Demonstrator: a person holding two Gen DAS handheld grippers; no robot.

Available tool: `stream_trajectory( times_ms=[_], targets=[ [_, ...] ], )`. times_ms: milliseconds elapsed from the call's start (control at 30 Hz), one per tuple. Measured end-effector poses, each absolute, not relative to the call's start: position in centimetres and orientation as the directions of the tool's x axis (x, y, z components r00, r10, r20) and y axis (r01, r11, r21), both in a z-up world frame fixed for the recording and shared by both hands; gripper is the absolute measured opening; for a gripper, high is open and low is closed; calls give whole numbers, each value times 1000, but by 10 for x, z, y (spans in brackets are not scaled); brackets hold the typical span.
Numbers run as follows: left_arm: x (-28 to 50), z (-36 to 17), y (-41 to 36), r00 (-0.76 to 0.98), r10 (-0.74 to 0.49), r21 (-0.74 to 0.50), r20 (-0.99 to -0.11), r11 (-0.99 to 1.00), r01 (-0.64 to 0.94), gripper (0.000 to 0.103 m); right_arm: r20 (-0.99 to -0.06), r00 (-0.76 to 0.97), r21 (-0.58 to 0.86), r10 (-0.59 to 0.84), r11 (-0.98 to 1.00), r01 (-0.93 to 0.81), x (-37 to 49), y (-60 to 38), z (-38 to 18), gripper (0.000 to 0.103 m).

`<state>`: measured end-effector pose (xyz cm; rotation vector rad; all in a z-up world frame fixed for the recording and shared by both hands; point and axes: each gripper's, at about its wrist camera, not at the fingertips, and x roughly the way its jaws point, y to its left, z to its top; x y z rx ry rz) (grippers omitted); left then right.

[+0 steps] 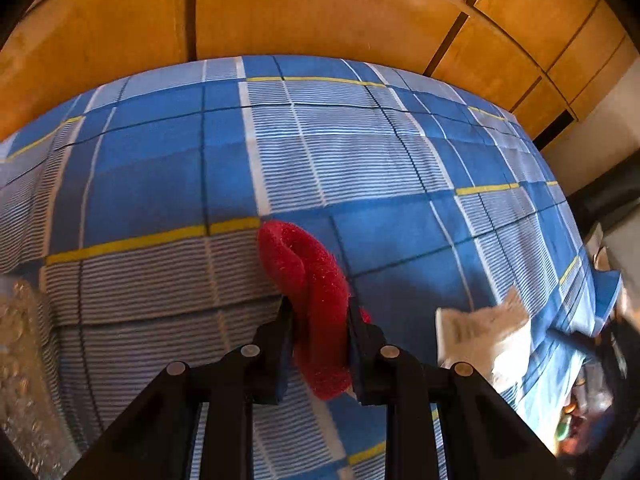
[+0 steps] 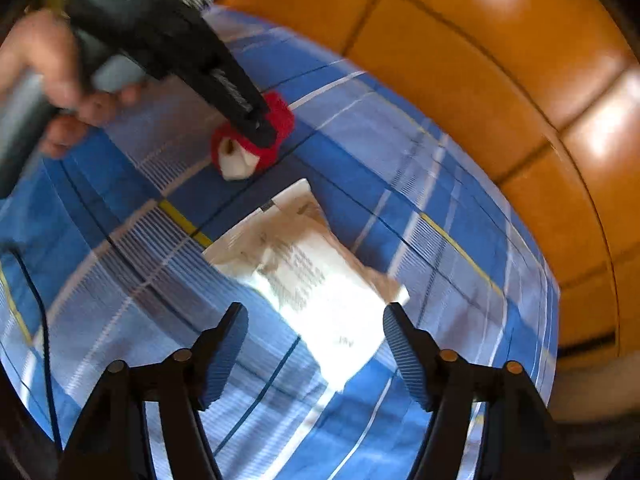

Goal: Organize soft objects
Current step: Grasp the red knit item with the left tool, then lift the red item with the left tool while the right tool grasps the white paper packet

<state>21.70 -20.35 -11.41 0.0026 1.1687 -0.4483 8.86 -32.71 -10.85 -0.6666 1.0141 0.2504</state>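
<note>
The left wrist view looks steeply down along its own tool (image 1: 320, 320), close over a bed with a blue plaid sheet (image 1: 160, 184), facing wooden wardrobe doors (image 1: 320, 8). The right wrist view sits close over the same sheet (image 2: 400, 168), tilted down past its tool (image 2: 316, 320). Both share a red fuzzy sock (image 1: 316, 280) (image 2: 280, 116), a white cloth (image 1: 484, 336) (image 2: 320, 292) and the doors (image 2: 500, 60); the right view also catches the left tool (image 2: 256, 124).

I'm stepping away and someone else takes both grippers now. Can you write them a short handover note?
Left gripper: jaws shut on the red soft item, on the checked bedspread.
Right gripper: jaws open, holding nothing, above the pale folded cloth.
Done: red item gripped.
Left: the cloth is not yet gripped; both pieces are unsorted. Where they go is not shown.
</note>
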Motion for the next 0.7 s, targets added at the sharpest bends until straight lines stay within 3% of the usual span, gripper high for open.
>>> stream_trajectory(
  times_ms=[100, 333, 500, 567, 700],
  targets=[
    [213, -115, -199, 330, -333, -212, -883, 912, 352, 24, -850, 507, -435, -143, 732, -524, 111, -324, -116, 73],
    [210, -120, -199, 358, -339, -200, -870, 906, 372, 27, -905, 415, -345, -97, 738, -580, 149, -323, -126, 74],
    [211, -122, -195, 360, -357, -225, -862, 906, 358, 29, -936, 353, -170, 13, 859, -483, 165, -344, -126, 72],
    [210, -122, -196, 367, -354, -217, -860, 906, 364, 29, -932, 360, -125, 43, 894, -431, 160, -351, -125, 59],
    [206, -120, -202, 381, -337, -180, -861, 902, 392, 25, -925, 377, -76, 39, 956, -285, 140, -351, -124, 56]
  ],
)
